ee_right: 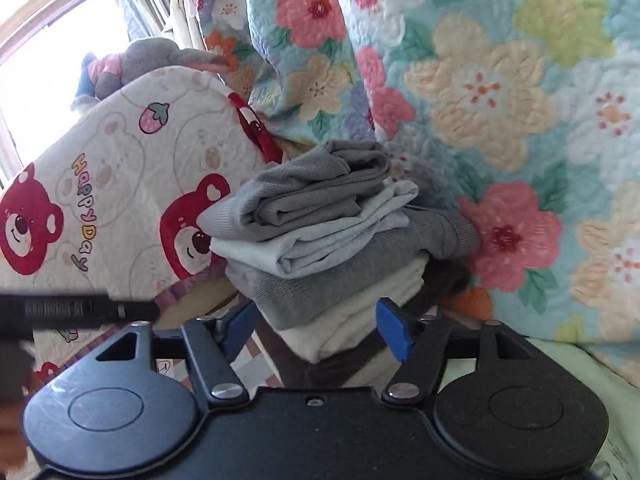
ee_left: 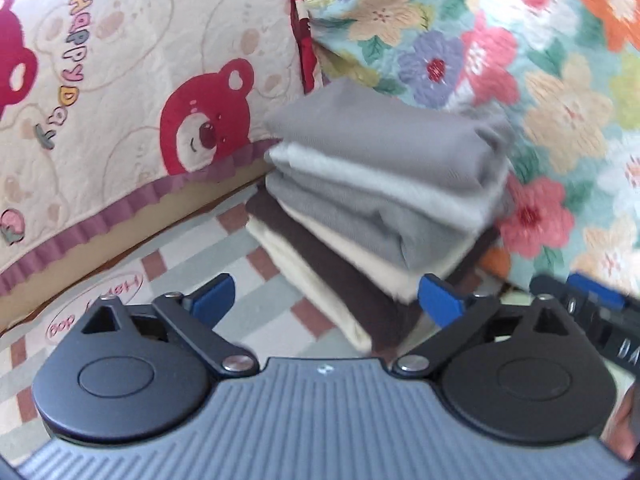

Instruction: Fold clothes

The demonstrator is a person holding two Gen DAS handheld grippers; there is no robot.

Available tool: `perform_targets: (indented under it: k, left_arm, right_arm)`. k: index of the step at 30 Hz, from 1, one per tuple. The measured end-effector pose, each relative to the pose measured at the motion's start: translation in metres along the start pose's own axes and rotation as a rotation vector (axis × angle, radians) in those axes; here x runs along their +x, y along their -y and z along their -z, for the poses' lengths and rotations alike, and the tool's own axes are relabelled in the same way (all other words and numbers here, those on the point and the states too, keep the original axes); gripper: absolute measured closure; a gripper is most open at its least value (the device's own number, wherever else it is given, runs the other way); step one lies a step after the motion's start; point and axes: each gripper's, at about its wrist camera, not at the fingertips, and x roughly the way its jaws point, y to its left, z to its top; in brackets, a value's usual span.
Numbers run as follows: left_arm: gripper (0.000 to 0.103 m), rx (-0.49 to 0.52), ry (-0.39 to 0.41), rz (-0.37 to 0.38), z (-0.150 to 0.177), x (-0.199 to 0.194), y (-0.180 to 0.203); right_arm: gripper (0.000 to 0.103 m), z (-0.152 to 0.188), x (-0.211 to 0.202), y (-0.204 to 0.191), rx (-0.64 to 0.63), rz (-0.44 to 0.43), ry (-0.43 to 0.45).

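"Happy Day" legible on bear-print cover (ee_left: 120, 92). Folded clothes stack (ee_left: 372, 200) beside it, against floral quilt (ee_left: 500, 40). Left gripper (ee_left: 326, 304), right gripper (ee_right: 316, 328) both spread, grasping nothing. Plush toy (ee_right: 152, 60) only in right view.

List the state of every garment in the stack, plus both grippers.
top grey garment: folded, on top of the stack
pale grey garment: folded, second down
darker grey garment: folded, third
cream garment: folded, beneath the greys
brown garment: folded, near the bottom
left gripper: open, holding nothing
right gripper: open, holding nothing
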Motion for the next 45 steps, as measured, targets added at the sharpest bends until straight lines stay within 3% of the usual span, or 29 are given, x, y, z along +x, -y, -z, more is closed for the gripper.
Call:
perform_targets:
  k: [5, 14, 22, 30, 45]
  left_arm:
    - [0.002, 0.005, -0.031, 0.04, 0.037, -0.03, 0.009]
    - [0.001, 0.048, -0.034, -0.018, 0.054, -0.056, 0.027]
    - [0.001, 0.064, -0.085, -0.011, 0.058, -0.056, 0.042]
    - [0.0, 0.15, -0.074, -0.04, 0.062, -0.061, 0.056]
    - [0.0, 0.152, -0.072, -0.05, 0.064, -0.066, 0.052]
  right_arm:
    - [0.022, 0.0, -0.042, -0.023, -0.052, 0.038, -0.012]
    - [0.016, 0.011, -0.085, -0.052, -0.166, 0.177, -0.059]
    - [0.016, 0.011, -0.096, -0.039, -0.142, 0.172, -0.067]
    - [0.015, 0.012, -0.097, -0.036, -0.133, 0.16, -0.067]
    - [0.014, 0.015, -0.101, -0.04, -0.131, 0.156, -0.052]
